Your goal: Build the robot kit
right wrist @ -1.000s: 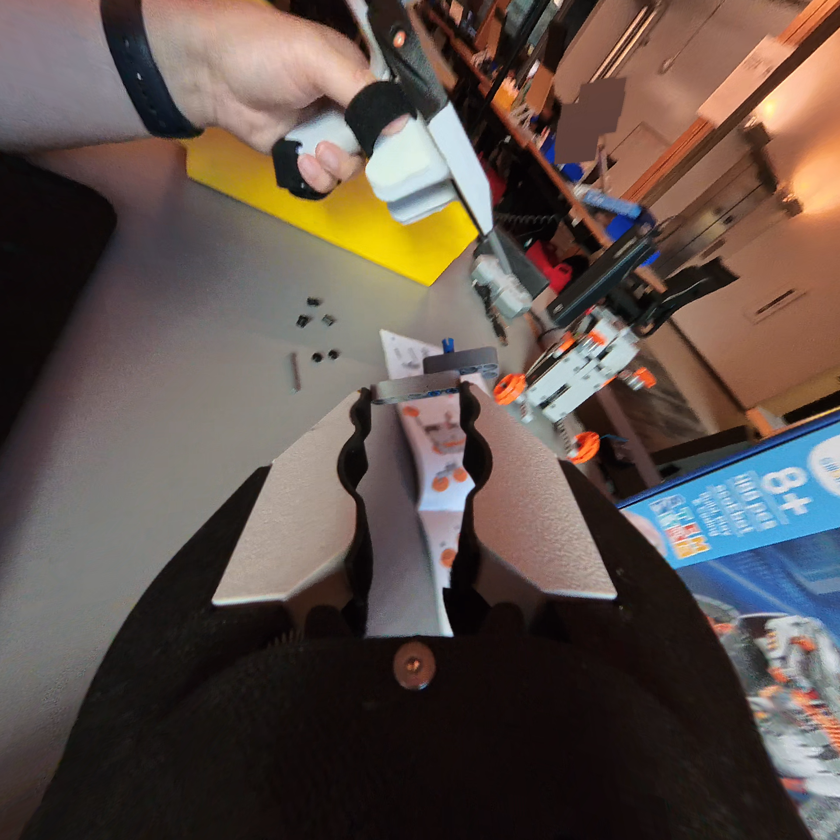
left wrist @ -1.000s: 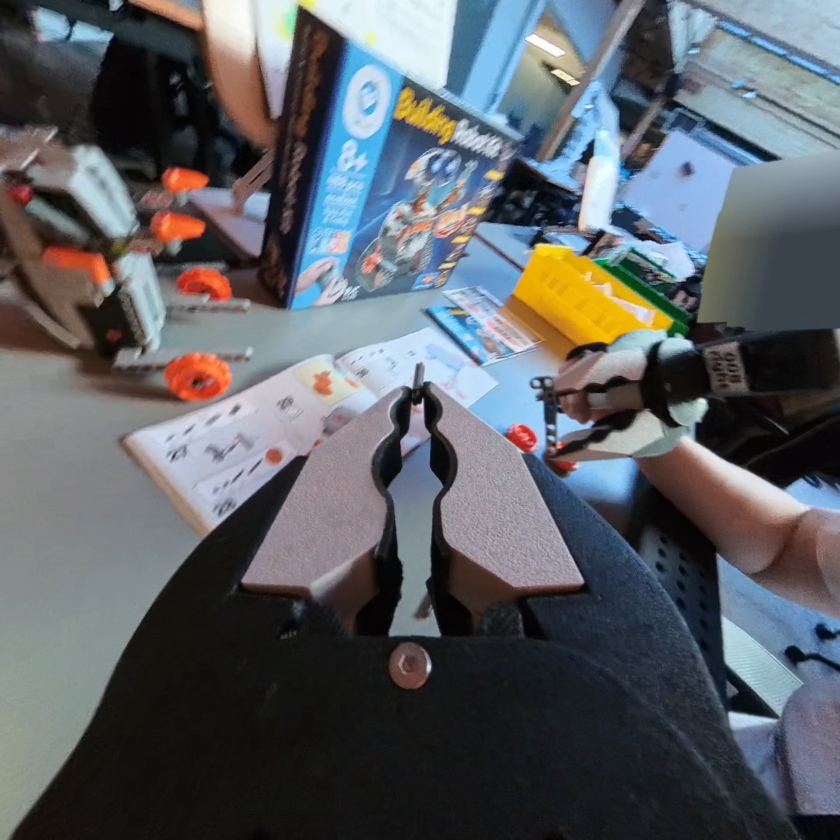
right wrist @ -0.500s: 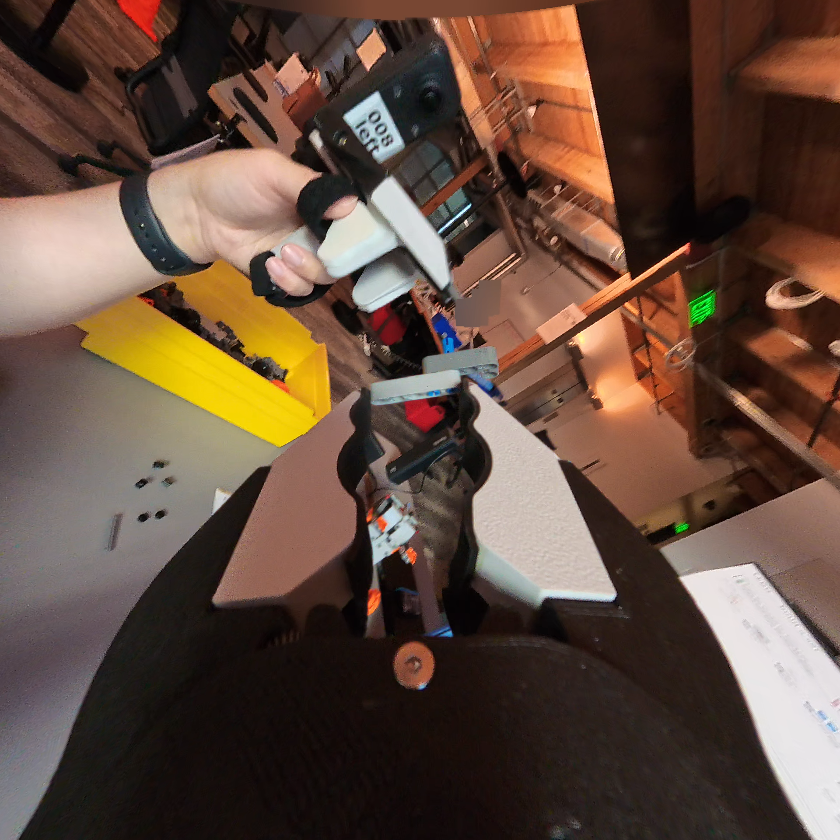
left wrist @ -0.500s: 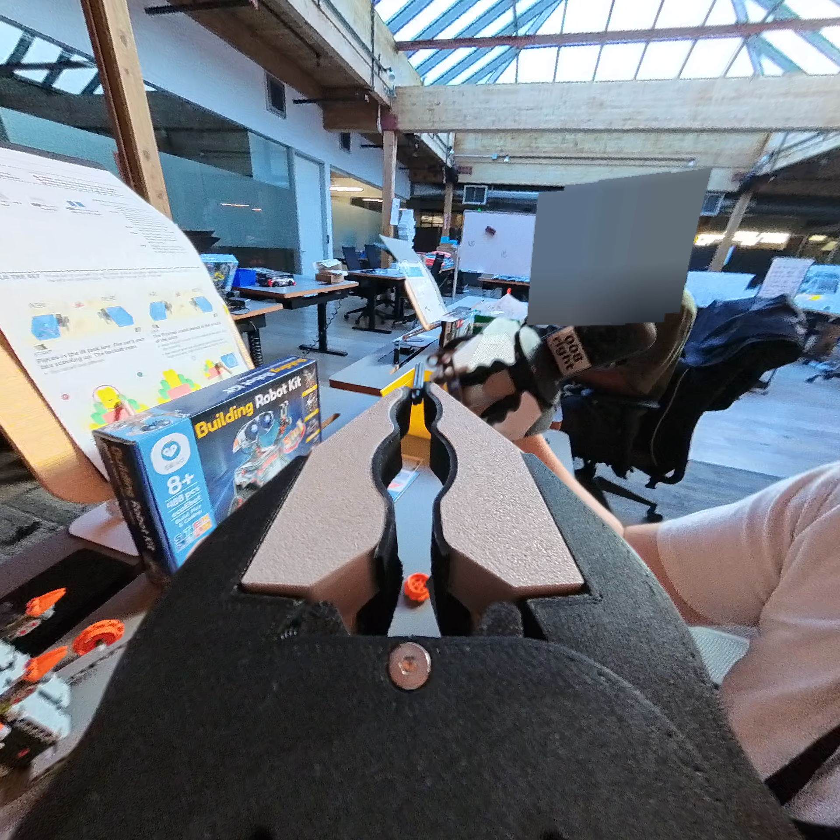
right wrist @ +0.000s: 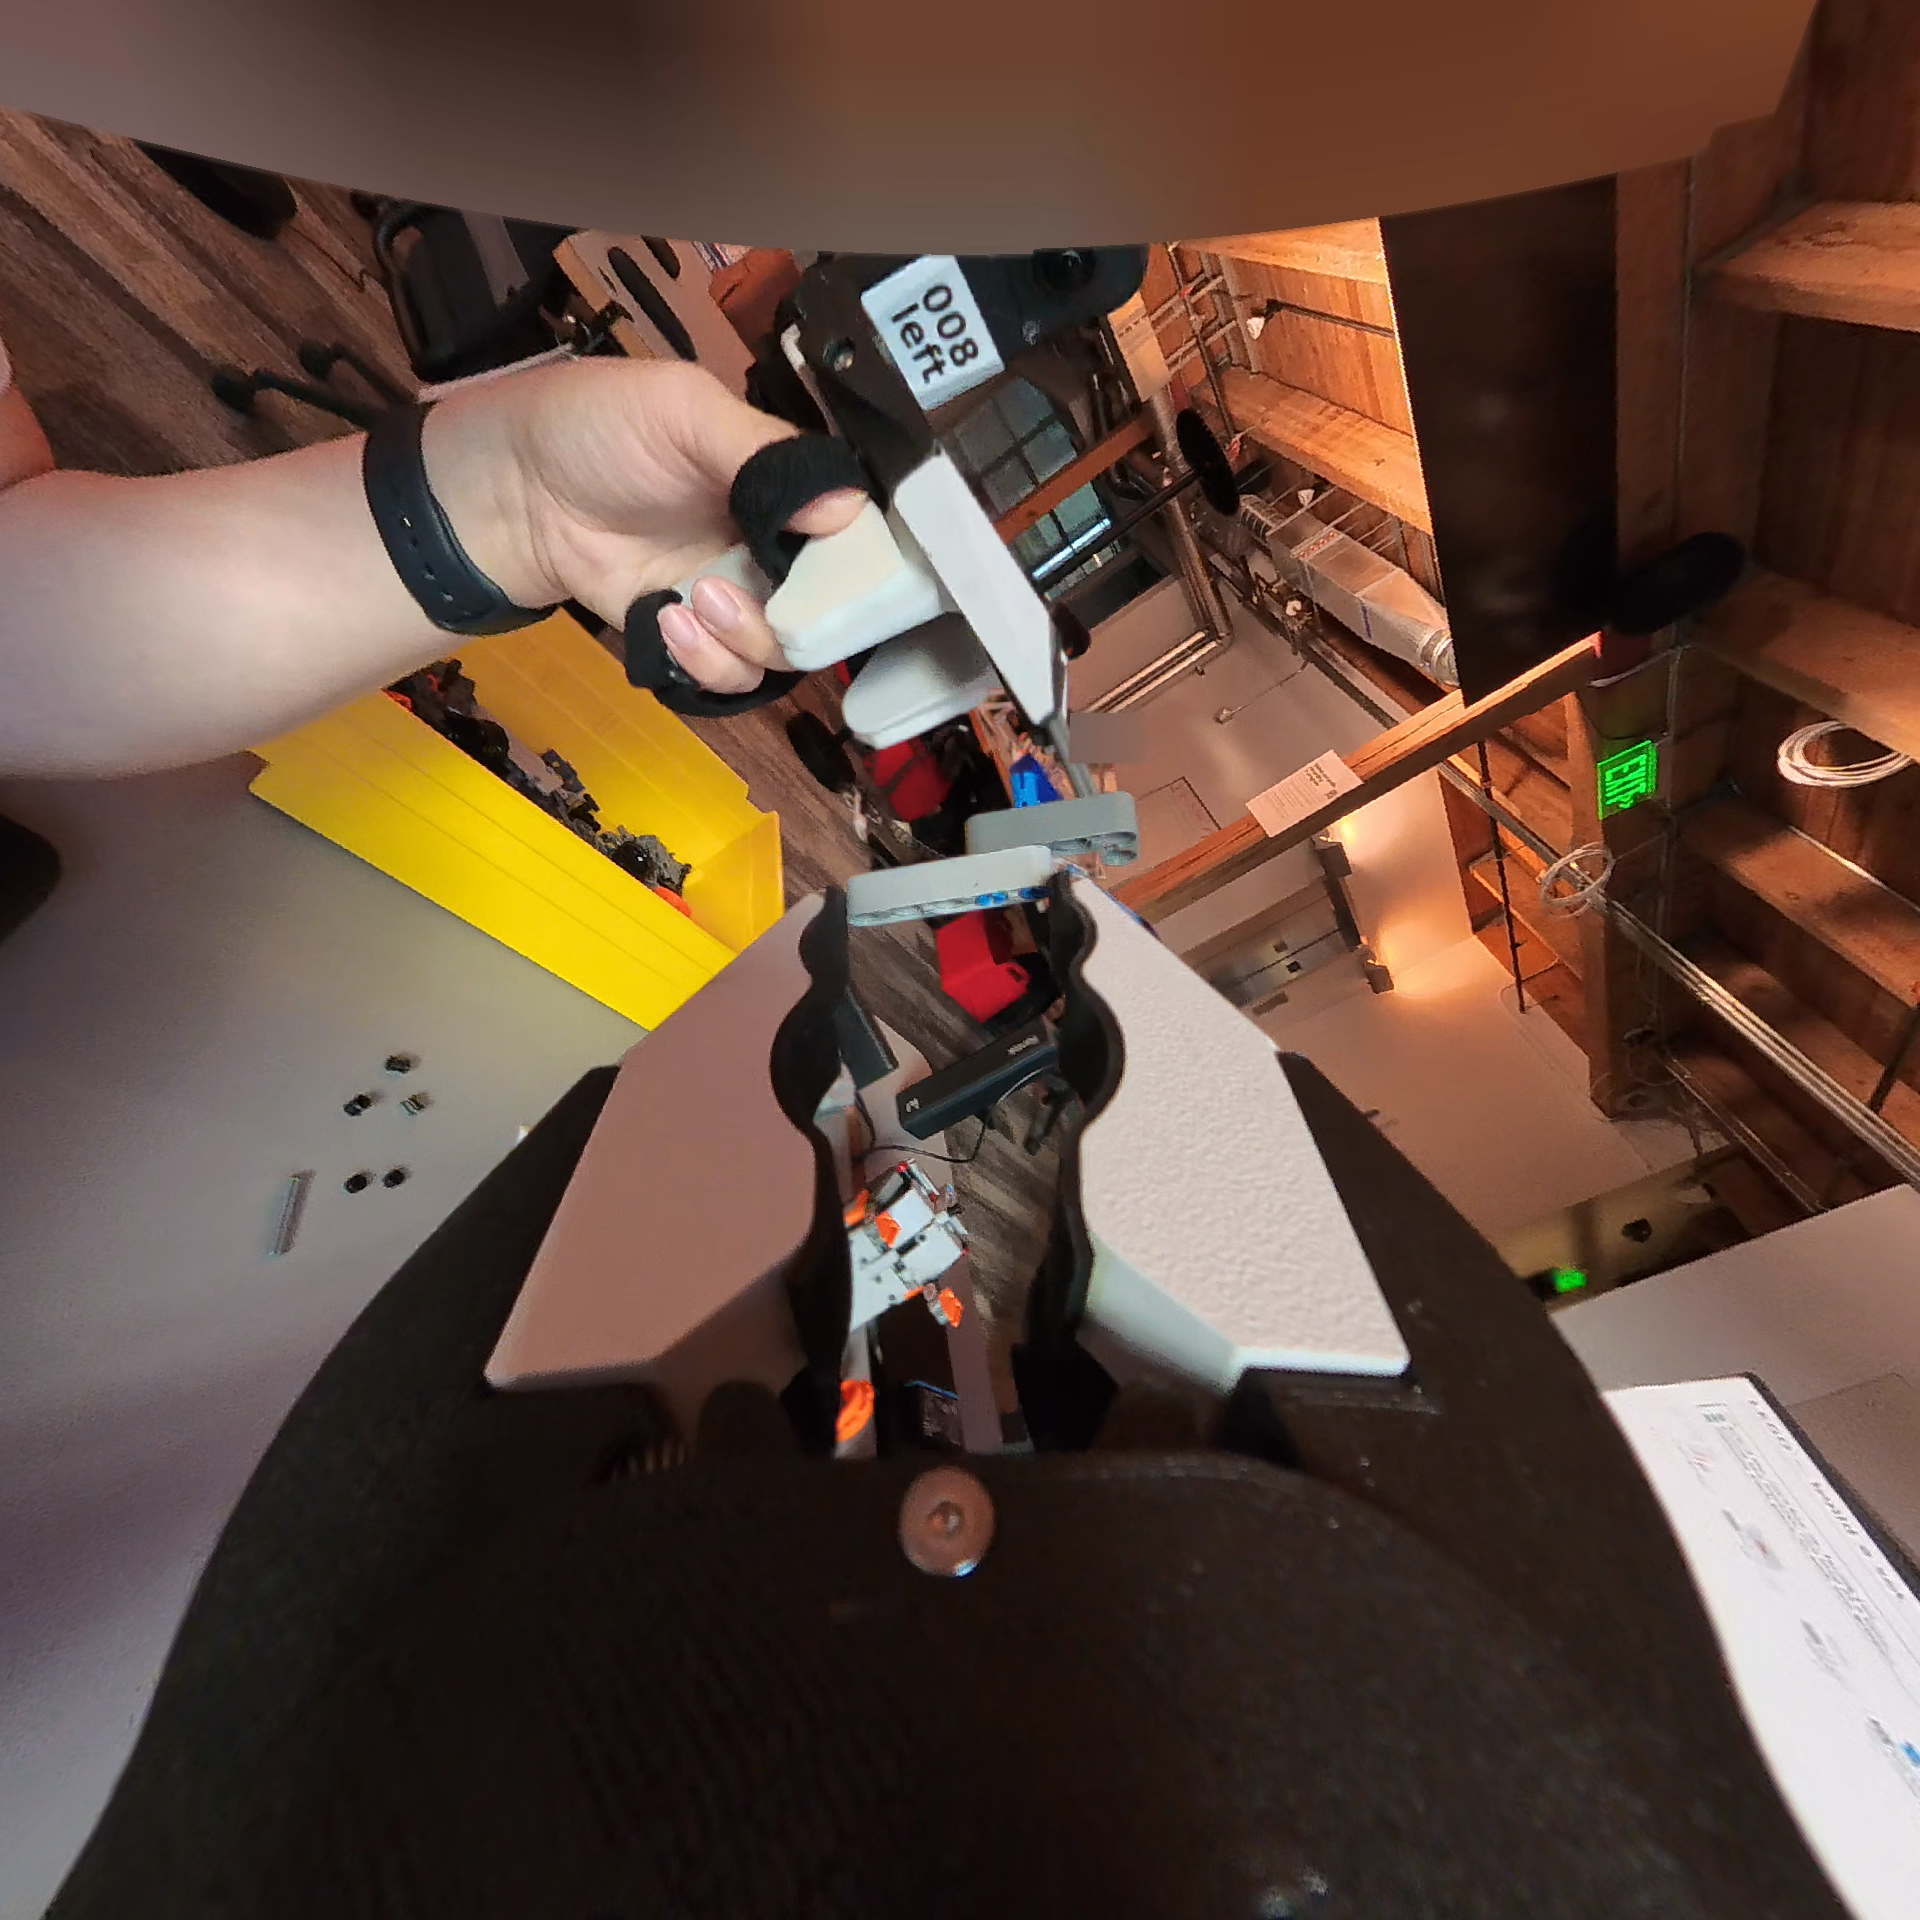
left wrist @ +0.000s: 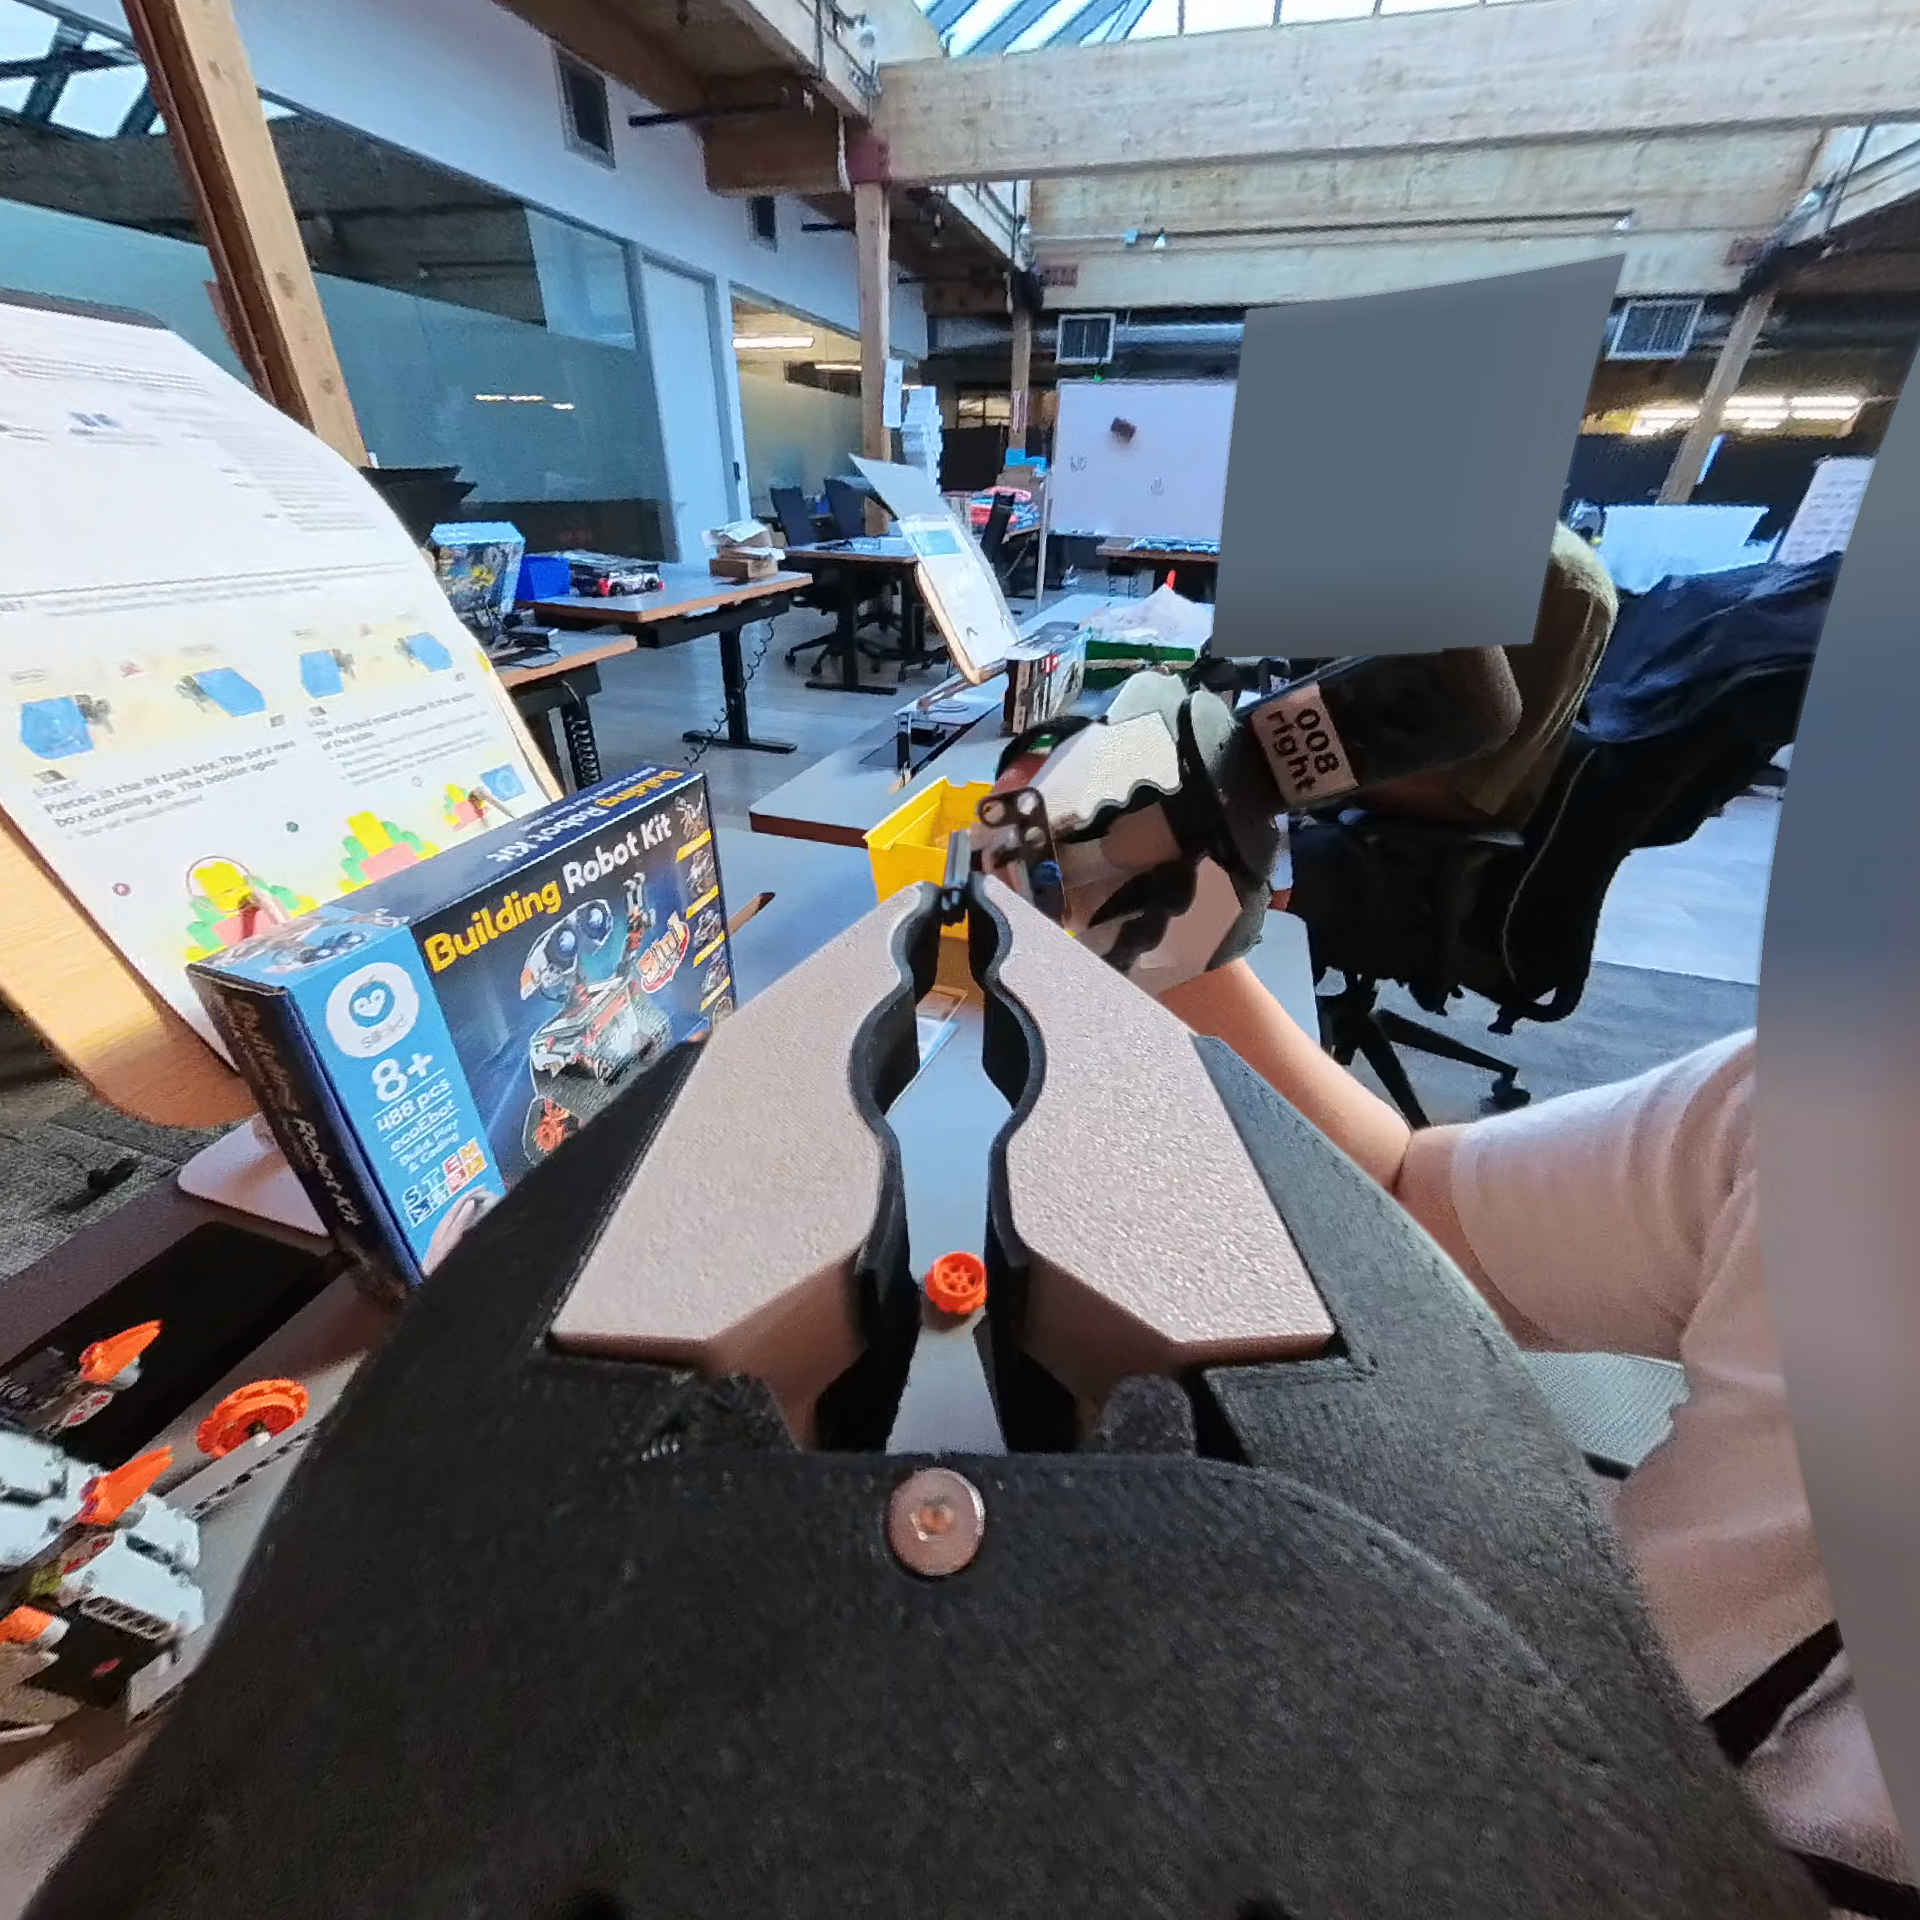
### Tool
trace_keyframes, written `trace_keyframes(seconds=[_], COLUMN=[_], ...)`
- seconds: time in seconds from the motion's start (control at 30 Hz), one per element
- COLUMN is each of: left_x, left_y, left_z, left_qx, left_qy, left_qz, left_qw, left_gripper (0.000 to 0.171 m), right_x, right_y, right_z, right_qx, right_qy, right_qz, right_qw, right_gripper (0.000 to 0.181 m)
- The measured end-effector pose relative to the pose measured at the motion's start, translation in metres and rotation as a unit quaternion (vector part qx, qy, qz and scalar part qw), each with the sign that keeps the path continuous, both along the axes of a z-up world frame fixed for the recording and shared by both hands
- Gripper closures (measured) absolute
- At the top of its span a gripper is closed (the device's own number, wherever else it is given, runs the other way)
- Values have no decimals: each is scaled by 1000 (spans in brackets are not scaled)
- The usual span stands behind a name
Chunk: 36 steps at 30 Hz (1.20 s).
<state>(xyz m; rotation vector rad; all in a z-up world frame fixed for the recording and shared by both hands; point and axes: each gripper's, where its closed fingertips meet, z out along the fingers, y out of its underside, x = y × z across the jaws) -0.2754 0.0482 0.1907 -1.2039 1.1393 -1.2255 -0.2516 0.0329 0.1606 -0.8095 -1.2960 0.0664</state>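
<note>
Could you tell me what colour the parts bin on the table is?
The bin is bright yellow, clearest in the right wrist view.

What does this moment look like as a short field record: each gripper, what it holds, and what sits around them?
left gripper: shut on a thin dark pin, held up in the air
right gripper: shut on a grey beam assembly, raised off the table
relation: the two grippers' tips are close together, pin near the assembly
yellow bin: on the grey table, holds dark parts
kit box: upright, left of the left gripper
loose small pins: on the table
</note>
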Motion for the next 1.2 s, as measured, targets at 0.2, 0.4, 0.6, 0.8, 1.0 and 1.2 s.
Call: trace_keyframes(seconds=[0.2,0.4,0.6,0.8,1.0,1.2], left_x=[5,8,8,6,4,12], left_y=[-2,-2,-1,0,0,3], left_z=[-3,-6,-11,-26,-35,-37], left_qx=[7,6,5,-33,-49,-41], left_qy=[8,16,32,71,95,94], left_qz=[1,-2,0,-22,-36,-32], left_qw=[1000,1000,999,997,994,994], left_gripper=[170,170,170,170,170,170], right_x=[1,-2,-3,-5,-8,-12], right_y=[5,6,5,3,2,5], right_z=[-5,-9,-12,-25,-33,-34], right_qx=[-8,-12,-20,-43,-60,-62], right_qy=[-4,-12,-20,-56,-73,-68], right_qz=[1,3,6,5,11,15], right_qw=[1000,1000,1000,997,995,996], right_gripper=[143,143,143,143,143,143])
